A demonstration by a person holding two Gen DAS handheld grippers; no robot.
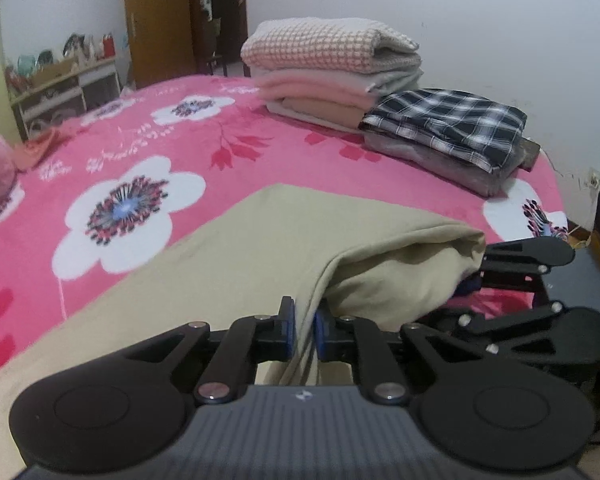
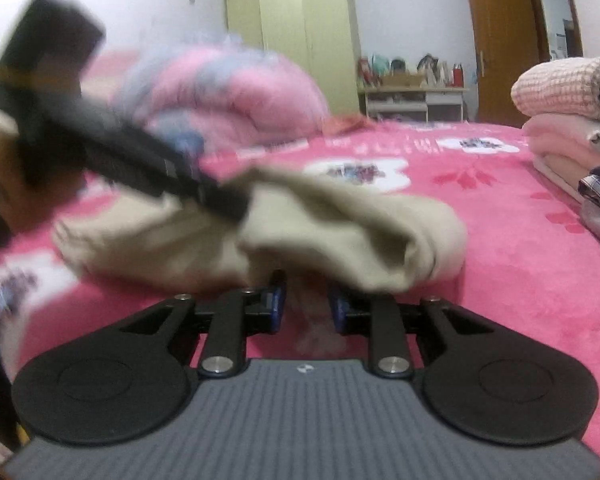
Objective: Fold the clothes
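A beige garment point(image 1: 228, 264) lies on the pink floral bedsheet point(image 1: 260, 148), its near right edge lifted into a loose fold. In the left wrist view my left gripper point(image 1: 305, 330) is shut on a pinch of that edge, and the cloth hangs down between its blue pads. My right gripper point(image 1: 470, 286) reaches in from the right, its tips under the bunched fold. In the right wrist view the beige garment point(image 2: 340, 224) drapes over the right gripper point(image 2: 308, 306). Its pads stand apart with pink sheet showing between them. The blurred left gripper point(image 2: 240, 208) comes in from the upper left.
Two folded stacks stand at the bed's far right: pink and cream towels point(image 1: 332, 68) and a plaid piece on grey cloth point(image 1: 448, 132). A rolled pink quilt point(image 2: 228, 92) lies at the far side. A wardrobe point(image 2: 300, 36), shelf point(image 2: 416, 100) and door point(image 1: 160, 20) line the walls.
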